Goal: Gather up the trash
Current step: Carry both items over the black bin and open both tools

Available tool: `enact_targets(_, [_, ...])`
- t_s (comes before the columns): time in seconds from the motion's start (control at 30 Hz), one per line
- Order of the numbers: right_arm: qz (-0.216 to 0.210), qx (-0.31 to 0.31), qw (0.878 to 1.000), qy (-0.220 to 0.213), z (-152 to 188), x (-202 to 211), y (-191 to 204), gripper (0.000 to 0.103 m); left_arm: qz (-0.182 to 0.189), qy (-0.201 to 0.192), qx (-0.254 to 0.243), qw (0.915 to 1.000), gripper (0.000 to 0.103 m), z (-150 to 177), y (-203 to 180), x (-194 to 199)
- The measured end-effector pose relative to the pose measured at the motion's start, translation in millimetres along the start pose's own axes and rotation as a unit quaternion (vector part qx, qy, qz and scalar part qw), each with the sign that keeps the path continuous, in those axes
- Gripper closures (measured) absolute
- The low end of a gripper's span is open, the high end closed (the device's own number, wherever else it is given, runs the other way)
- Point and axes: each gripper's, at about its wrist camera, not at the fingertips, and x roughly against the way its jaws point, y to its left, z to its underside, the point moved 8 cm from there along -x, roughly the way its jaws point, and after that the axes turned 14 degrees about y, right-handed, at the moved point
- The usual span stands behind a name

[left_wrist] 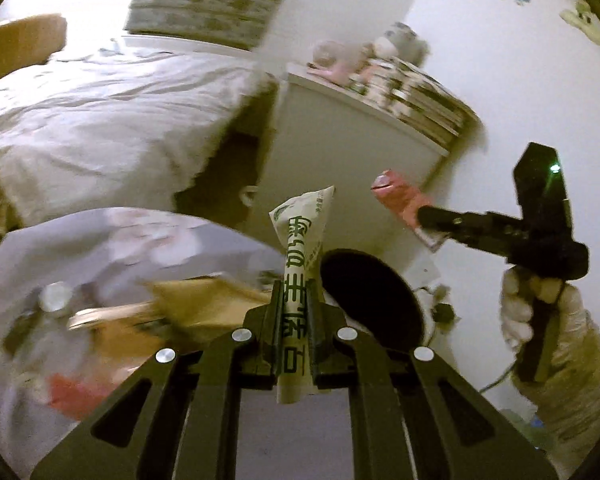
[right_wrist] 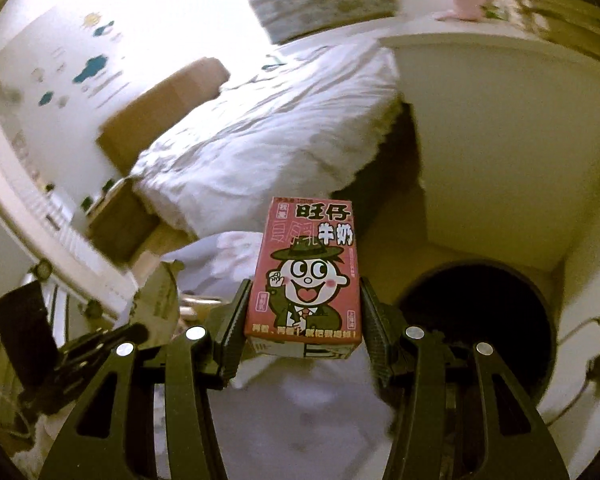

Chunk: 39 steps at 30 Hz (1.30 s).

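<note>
Both hands carry trash toward the dark bin [right_wrist: 476, 320] at four o'clock: the left gripper [left_wrist: 296, 316] has jaws clamped on a wrapper [left_wrist: 300, 248], the right gripper [right_wrist: 302, 320] on a milk carton [right_wrist: 306, 276].

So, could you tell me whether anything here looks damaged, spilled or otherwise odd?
Only the wrapper in the left tongs looks damaged: it is crumpled and twisted. The milk carton in the right tongs looks intact, with no spill showing. The black bin stands upright.
</note>
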Motion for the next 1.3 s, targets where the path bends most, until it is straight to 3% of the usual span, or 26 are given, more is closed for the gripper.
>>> enact_targets(0.3, [0.018,-0.091,0.996,0.017,18.7,-18.4,-94.2,0.052,0.052,0.061,-0.025,0.9965,0.092,-16.0,-64.6,-84.7])
enact_targets(0.6, [0.029,-0.158,0.986,0.048,37.7,-51.1,-162.0,0.052,0.059,0.118,-0.03,0.9908,0.092,-18.6,-94.1,-162.4])
enact_targets(0.9, [0.028,-0.197,0.978,0.07,54.7,-75.3,-191.9,0.052,0.056,0.153,-0.024,0.9863,0.092,-15.3,-96.9,-201.8])
enact_targets(1.3, [0.022,-0.209,0.974,0.079,60.9,-84.5,-209.0,0.052,0.052,0.17,-0.021,0.9839,0.092,-11.9,-104.3,-217.1])
